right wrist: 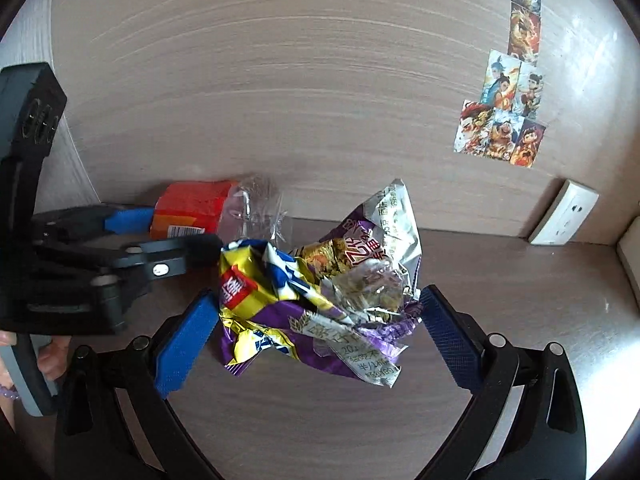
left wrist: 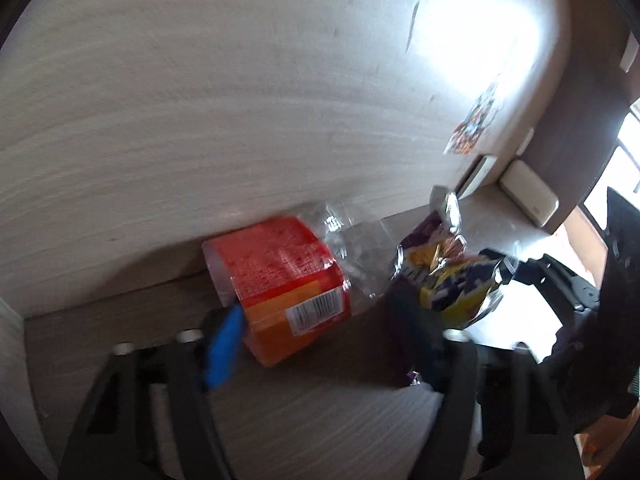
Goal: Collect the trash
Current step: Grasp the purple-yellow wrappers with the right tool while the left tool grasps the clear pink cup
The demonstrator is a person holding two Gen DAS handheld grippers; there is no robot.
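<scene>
A red and orange plastic-wrapped pack lies on the wooden surface against the back panel, between the spread fingers of my left gripper, which is open. It also shows in the right wrist view. A crumpled purple and yellow snack wrapper sits between the wide blue pads of my right gripper, which is open around it, the pads near its sides. The wrapper also shows in the left wrist view. The left gripper reaches in from the left, its right finger touching the wrapper.
Clear crinkled plastic trails from the red pack. Cartoon stickers are on the back panel. A white wall socket sits at the right, where the panel meets the surface. A white box stands in the right corner.
</scene>
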